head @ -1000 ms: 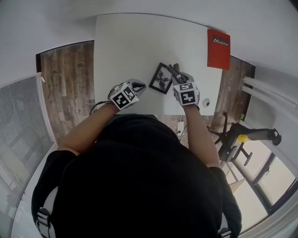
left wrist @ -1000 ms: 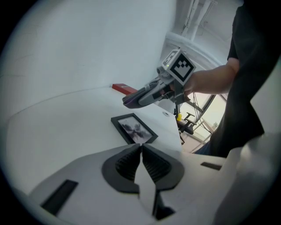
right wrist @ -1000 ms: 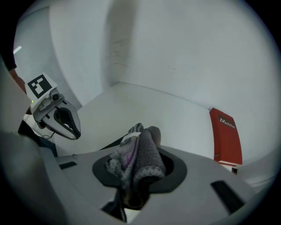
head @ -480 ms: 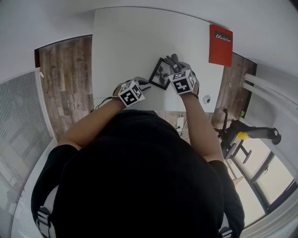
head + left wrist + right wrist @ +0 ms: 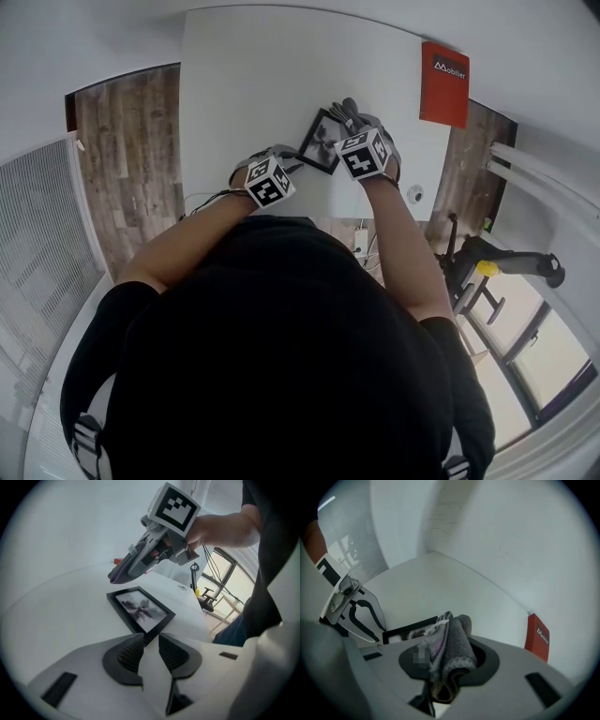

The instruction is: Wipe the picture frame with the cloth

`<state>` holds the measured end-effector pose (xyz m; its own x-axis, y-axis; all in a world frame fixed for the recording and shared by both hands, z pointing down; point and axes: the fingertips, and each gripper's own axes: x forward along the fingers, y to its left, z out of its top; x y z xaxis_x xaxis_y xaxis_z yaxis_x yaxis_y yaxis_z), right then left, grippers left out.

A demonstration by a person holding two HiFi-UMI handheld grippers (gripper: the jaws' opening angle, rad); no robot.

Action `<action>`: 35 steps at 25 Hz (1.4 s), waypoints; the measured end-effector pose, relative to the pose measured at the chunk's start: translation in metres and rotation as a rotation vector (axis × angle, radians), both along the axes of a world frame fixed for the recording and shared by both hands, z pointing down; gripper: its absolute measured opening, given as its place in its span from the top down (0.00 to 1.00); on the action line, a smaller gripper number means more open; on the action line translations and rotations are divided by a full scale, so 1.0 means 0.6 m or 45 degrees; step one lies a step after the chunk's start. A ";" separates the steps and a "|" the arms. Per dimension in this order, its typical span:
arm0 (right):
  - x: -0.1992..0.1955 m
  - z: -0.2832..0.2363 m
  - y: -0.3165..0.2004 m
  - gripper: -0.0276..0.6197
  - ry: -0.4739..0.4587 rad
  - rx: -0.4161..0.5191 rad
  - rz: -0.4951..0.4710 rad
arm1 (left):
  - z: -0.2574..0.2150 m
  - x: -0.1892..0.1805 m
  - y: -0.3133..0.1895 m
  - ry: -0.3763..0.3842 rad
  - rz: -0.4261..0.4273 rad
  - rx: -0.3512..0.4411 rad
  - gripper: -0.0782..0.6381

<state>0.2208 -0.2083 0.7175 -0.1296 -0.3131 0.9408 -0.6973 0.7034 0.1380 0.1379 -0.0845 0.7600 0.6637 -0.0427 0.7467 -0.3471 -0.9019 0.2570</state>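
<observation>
Our left gripper's (image 5: 150, 652) 2 jaws, just opening, stand apart with the picture frame's (image 5: 140, 610) near corner right ahead of their gap. Our right gripper (image 5: 445, 641) clamps the grey cloth (image 5: 458, 644) near the frame's far edge.

A white surface (image 5: 244, 84) stands against a pale wall. A red booklet (image 5: 444, 84) lies flat at its far right corner, and a small round thing (image 5: 413, 194) sits near its right edge. Wooden floor (image 5: 122, 159) shows either side, with a black office chair (image 5: 469, 253) at the right.

White table (image 5: 244, 84) with a black picture frame (image 5: 322, 142) and a red booklet (image 5: 444, 82) on it
</observation>
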 end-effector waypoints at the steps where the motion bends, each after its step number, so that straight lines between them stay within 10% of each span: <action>1: 0.001 0.001 0.000 0.79 0.001 -0.001 -0.002 | -0.001 0.000 0.001 -0.001 0.003 0.011 0.74; 35: -0.053 0.053 0.072 0.79 0.156 -0.030 -0.328 | 0.022 0.000 -0.005 -0.056 0.106 0.130 0.72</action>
